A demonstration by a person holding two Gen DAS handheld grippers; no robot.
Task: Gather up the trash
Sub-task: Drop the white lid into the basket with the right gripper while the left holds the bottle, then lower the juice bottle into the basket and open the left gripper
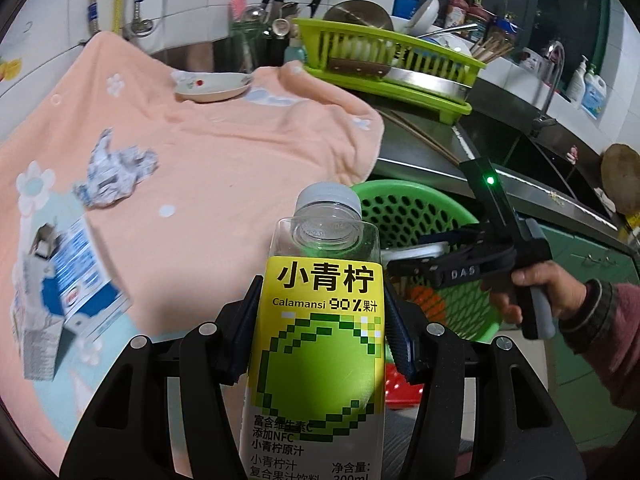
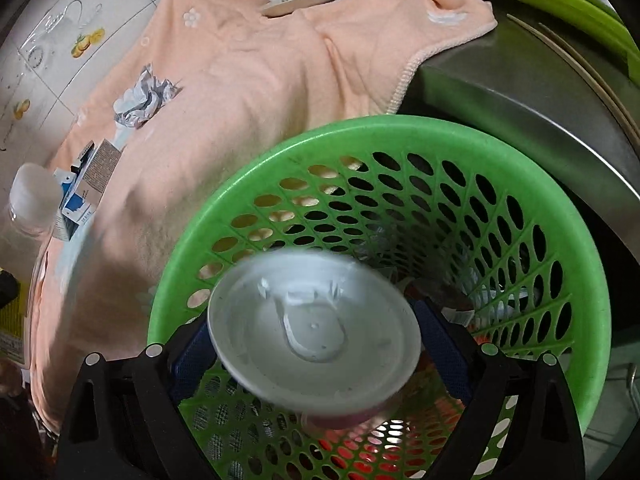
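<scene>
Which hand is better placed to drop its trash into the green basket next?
Right. The right gripper holds the lidded cup directly over the green basket. The left gripper holds the bottle short of its rim.

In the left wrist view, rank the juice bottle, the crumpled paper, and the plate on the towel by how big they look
1. juice bottle, though it is nearest the camera
2. crumpled paper
3. plate, about alike with the paper, unsure

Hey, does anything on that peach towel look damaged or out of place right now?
Yes. A torn-open blue and white carton lies crushed near the towel's edge, and a crumpled paper wad sits beyond it. A small plate rests on the towel's far end, an odd place for crockery.
</scene>
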